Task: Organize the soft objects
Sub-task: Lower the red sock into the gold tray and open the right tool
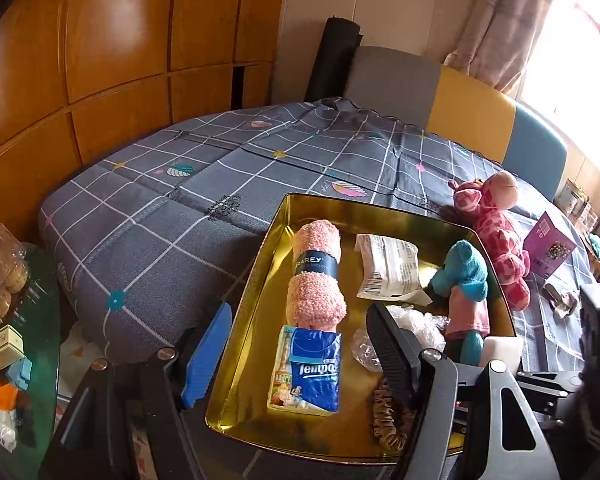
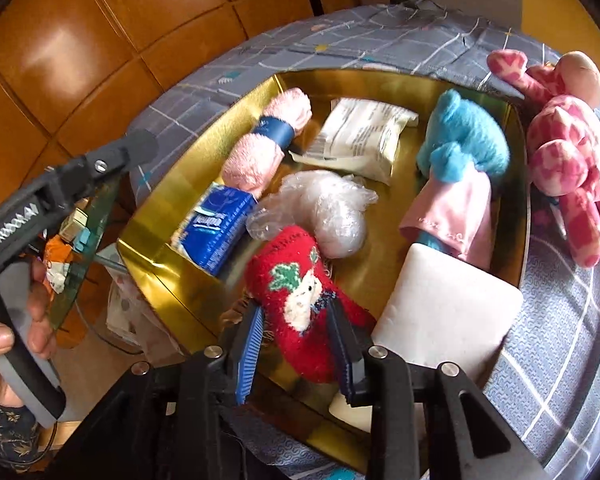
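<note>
The right hand-held gripper (image 2: 296,344) is hanging over the golden tin (image 2: 156,264) at 6 o'clock, its jaws loosened around the light, squashy red sock (image 2: 300,292), best pinched mid-body.

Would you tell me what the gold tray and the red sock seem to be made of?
The gold tray looks like thin metal, glossy, since its walls mirror the light. The red sock looks like fuzzy knitted yarn, matte, with loose fibres showing at its edges.
</note>
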`<state>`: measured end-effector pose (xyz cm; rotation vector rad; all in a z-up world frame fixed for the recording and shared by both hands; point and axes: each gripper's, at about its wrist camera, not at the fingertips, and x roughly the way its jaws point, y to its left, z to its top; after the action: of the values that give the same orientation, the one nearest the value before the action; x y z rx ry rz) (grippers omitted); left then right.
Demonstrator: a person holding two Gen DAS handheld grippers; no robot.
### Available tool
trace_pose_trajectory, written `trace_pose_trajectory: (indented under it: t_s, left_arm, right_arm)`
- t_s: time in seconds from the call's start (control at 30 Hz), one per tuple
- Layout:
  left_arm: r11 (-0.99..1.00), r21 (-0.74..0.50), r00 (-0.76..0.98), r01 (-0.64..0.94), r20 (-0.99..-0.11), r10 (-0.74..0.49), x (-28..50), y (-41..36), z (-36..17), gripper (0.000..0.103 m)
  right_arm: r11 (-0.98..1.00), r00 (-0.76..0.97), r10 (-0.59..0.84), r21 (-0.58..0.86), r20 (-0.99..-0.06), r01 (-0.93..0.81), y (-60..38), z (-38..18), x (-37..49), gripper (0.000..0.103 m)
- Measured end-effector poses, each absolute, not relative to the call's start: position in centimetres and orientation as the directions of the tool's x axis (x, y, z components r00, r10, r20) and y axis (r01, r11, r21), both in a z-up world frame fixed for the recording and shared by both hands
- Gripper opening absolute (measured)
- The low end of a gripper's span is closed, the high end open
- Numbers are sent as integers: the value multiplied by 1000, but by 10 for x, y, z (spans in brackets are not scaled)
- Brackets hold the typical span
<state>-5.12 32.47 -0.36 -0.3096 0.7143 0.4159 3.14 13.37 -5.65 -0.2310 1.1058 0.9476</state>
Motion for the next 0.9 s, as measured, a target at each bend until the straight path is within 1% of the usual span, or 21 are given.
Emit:
trace_pose_trajectory:
  t_s: [0.4,0.7,0.9]
  left_arm:
    - [894,-122,701,-432,-668,248,-52,310,5,71]
    - [916,-100,713,-390,-662,231,-50,290,10,71]
    - [930,-87,718,-357,-663,213,-46,275,11,71]
  right_arm:
    - [656,257,554,225,-792,-720,105,-23,27,33]
    - [743,361,541,230,-760,-629,55,-8,40,33]
    - [796,418,506,223,-754,-562,24,-5,49,33]
